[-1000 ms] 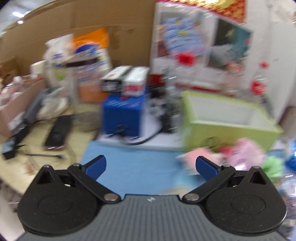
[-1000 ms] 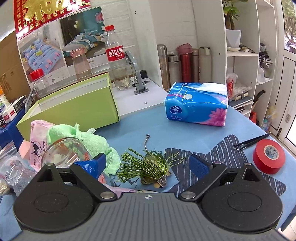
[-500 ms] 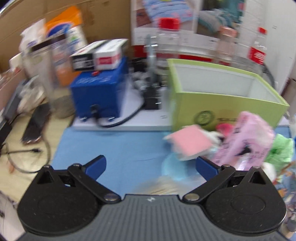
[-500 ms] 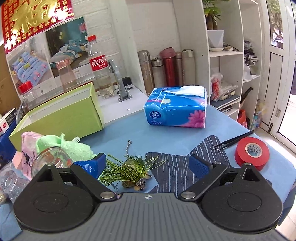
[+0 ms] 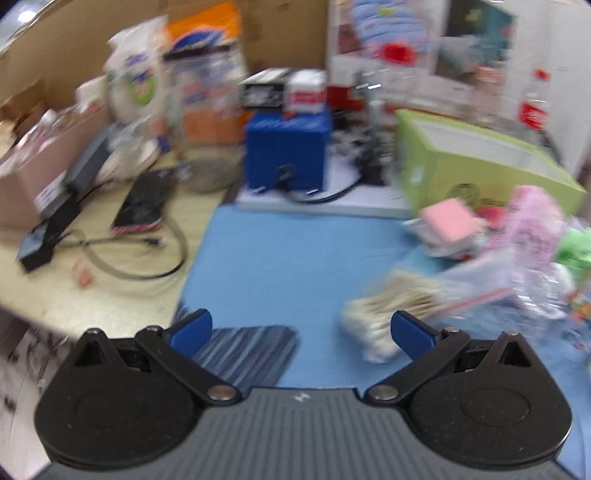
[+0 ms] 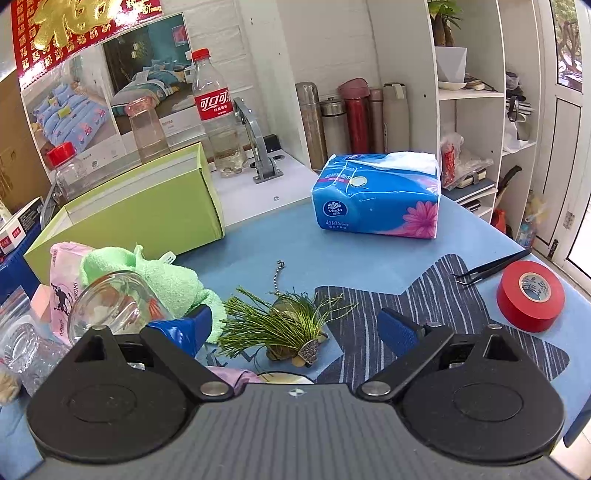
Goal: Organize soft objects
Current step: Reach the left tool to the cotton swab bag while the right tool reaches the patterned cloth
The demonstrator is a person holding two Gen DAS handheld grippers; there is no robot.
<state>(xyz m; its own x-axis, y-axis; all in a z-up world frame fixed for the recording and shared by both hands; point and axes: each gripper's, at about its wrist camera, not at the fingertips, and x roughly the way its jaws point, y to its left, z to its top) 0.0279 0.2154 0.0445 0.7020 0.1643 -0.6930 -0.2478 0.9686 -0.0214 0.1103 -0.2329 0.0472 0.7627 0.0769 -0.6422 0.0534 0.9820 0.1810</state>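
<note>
1. The blue tissue pack (image 6: 376, 195) carries the brand "Vinda" in a round blue badge on its front; the smaller print beneath is too small to make out.
2. The clear plastic bottle (image 6: 218, 122) has a red label with white Chinese characters reading "可口可乐" (the Coca-Cola name), of which the first characters show plainly.
3. The pink packet (image 6: 61, 273) shows the letters "ROMI" running up its side, part of a longer word.
4. The red banner (image 6: 74, 26) on the wall bears one large gold "福" character among rows of small gold ones.
5. In the left wrist view everything is blurred, and no lettering can be read.
</note>
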